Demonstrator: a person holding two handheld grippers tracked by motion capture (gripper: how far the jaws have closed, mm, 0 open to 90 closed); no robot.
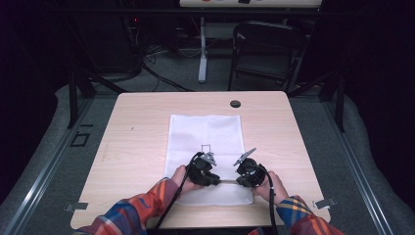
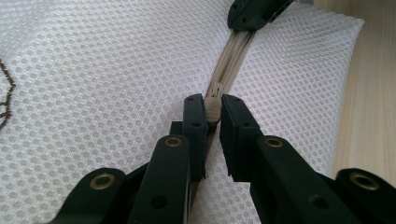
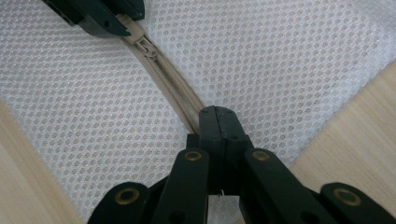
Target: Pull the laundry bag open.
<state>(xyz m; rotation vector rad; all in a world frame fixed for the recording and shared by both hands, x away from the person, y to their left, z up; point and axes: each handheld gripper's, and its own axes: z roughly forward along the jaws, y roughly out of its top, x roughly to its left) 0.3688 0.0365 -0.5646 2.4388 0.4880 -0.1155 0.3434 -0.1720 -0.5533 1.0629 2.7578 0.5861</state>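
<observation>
Mesh bag [image 1: 205, 132] zipper [image 3: 175, 95] pinched by both hand-held grippers.

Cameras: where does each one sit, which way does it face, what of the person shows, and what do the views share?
High view: fixed above the person's side, looking forward and down on the table; shows sleeves, left gripper and right gripper on the mesh bag.
Left gripper view: rides the left gripper, looks along its jaws, pinching the zipper pull.
Right gripper view: rides the right gripper, jaws shut on the zipper.
Shared: both gripper views show the zipper and the other gripper.
</observation>
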